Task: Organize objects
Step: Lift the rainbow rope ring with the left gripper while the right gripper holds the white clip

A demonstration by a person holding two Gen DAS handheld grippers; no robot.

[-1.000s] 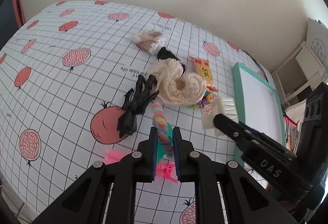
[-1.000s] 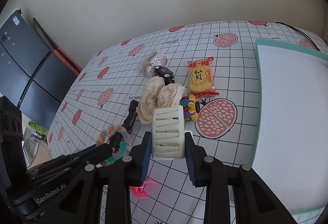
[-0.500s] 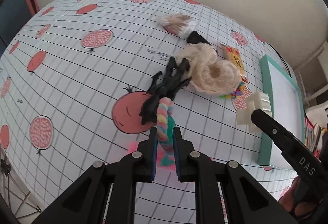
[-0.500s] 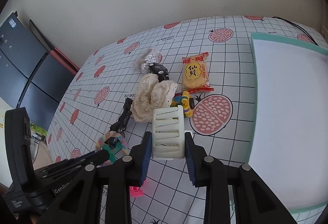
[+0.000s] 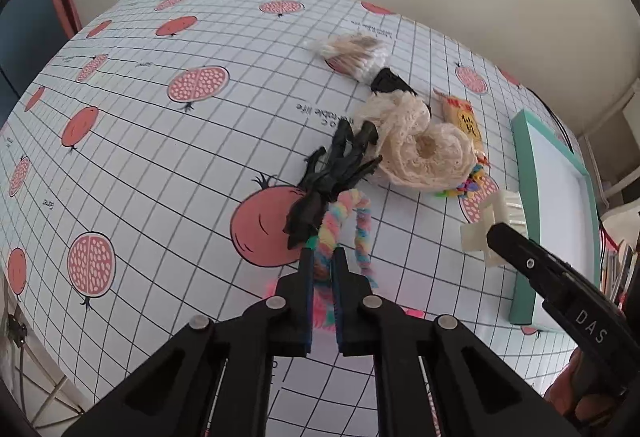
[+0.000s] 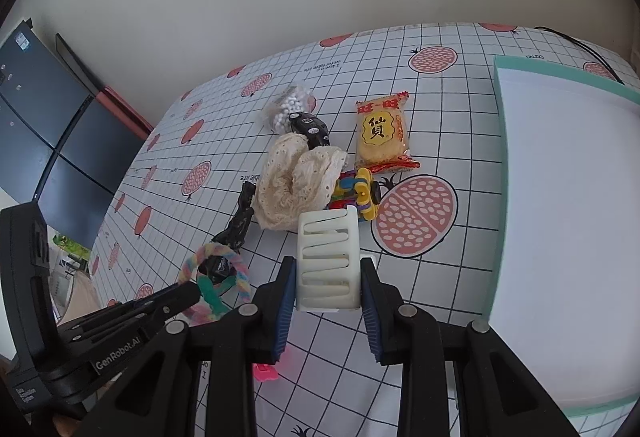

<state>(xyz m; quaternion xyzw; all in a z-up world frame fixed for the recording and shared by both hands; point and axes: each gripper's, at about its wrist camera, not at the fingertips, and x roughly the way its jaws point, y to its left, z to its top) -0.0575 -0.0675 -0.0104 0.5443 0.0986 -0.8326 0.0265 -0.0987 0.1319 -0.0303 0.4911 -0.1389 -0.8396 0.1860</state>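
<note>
The left gripper (image 5: 322, 257) is clamped on a pastel rainbow hair tie (image 5: 345, 221), a twisted fuzzy loop pinched between the blue-lined jaws and lifted above the tablecloth (image 5: 160, 141); in the right wrist view the same loop (image 6: 216, 277) hangs from the tip of the left gripper (image 6: 188, 295). The right gripper (image 6: 329, 291) is clamped on a white hair claw clip (image 6: 327, 257), held upright between its blue pads with the slotted face toward the camera; in the left wrist view the clip (image 5: 490, 225) sits at the tip of the right gripper (image 5: 494, 233), just beside the near corner of the tray (image 5: 522, 197).

Beyond the grippers, a black hair claw clip (image 5: 332, 181) lies on the tablecloth, its far end touching a cream lace scrunchie (image 6: 296, 181); a small multicoloured toy (image 6: 358, 193) sits against the scrunchie on its right; a yellow and red snack packet (image 6: 382, 135) lies just behind the toy; a black car key fob (image 6: 310, 127) lies at the far edge of the scrunchie; a clear bag of cotton swabs (image 6: 288, 107) lies just behind the fob.

A pink clip (image 6: 265, 372) lies on the tablecloth below the right gripper, mostly hidden; the white tray with a teal rim occupies the right side of the table; the tablecloth is white with a black grid and red pomegranate prints.
</note>
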